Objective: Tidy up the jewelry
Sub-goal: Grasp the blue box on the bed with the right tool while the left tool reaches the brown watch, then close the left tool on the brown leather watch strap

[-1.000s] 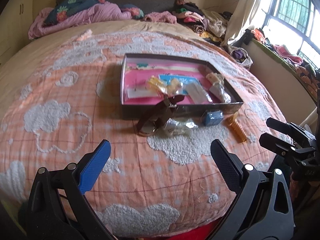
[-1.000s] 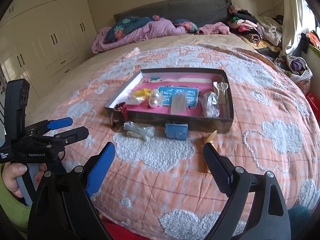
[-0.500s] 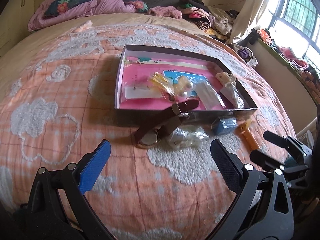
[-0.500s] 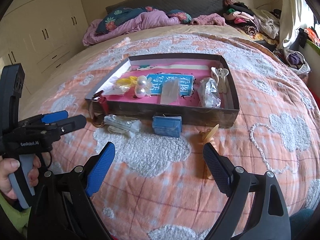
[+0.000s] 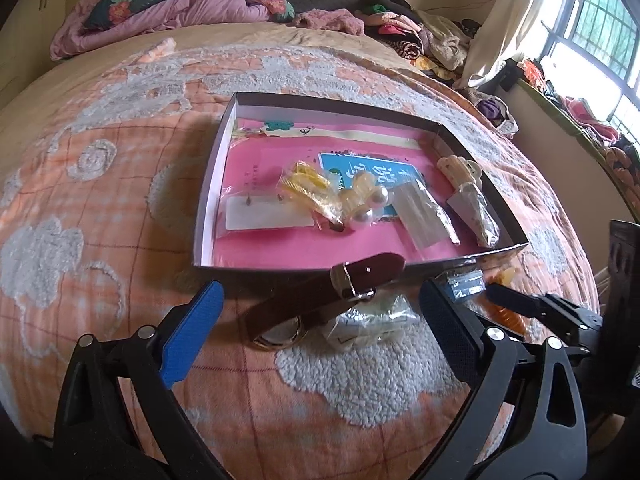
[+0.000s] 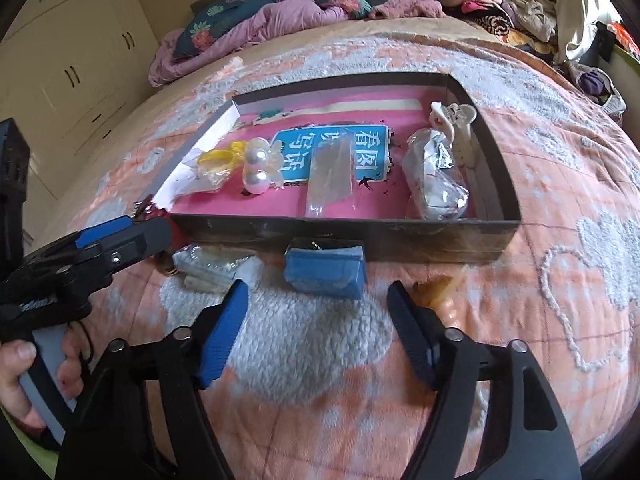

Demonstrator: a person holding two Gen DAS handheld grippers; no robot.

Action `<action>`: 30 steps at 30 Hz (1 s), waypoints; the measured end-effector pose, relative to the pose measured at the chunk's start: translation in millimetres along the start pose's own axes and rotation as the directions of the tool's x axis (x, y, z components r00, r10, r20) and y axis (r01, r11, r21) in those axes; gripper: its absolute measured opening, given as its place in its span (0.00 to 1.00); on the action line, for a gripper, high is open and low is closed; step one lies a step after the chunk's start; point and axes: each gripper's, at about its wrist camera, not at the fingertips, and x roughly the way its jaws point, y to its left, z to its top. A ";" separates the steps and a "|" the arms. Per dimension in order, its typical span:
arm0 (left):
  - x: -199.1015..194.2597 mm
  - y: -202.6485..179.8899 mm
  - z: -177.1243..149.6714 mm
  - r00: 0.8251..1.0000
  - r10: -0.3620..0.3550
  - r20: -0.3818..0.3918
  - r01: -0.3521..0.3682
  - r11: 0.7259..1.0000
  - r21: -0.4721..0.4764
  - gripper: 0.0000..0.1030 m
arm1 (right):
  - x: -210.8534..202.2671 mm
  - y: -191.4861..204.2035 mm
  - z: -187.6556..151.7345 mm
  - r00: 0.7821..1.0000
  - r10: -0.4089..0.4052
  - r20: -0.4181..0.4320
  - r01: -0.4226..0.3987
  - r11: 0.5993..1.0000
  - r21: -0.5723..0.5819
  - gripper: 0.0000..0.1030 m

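A shallow box with a pink floor lies on the bed and holds pearl earrings, yellow bagged pieces, clear packets and a cream hair claw. In front of it lie a brown-strapped watch, a clear packet, a small blue box and an amber clip. My left gripper hovers just short of the watch, jaws wide and closing slightly, nothing pressed. My right gripper is closing just short of the blue box, not touching it.
The orange bedspread with white fluffy patches carries everything. Crumpled bedding and pillows lie at the head, a clothes pile at the far right. A white wardrobe stands left. A hand holds the left gripper's handle.
Both grippers have come forward and lower toward the items in front of the box. The right gripper's jaws have narrowed; the left's look about the same.
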 end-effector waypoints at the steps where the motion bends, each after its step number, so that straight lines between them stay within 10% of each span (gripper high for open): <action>1: 1.2 0.1 0.6 1.000 0.003 -0.001 -0.003 1.000 0.000 0.84 | 3.3 -0.7 0.8 1.000 -0.005 -0.007 0.005 1.000 0.005 0.58; 30: -7.9 9.5 -6.3 0.999 0.050 0.007 -0.050 0.999 0.006 0.23 | -29.2 -3.0 -8.9 0.998 0.055 0.038 -0.056 0.998 0.013 0.45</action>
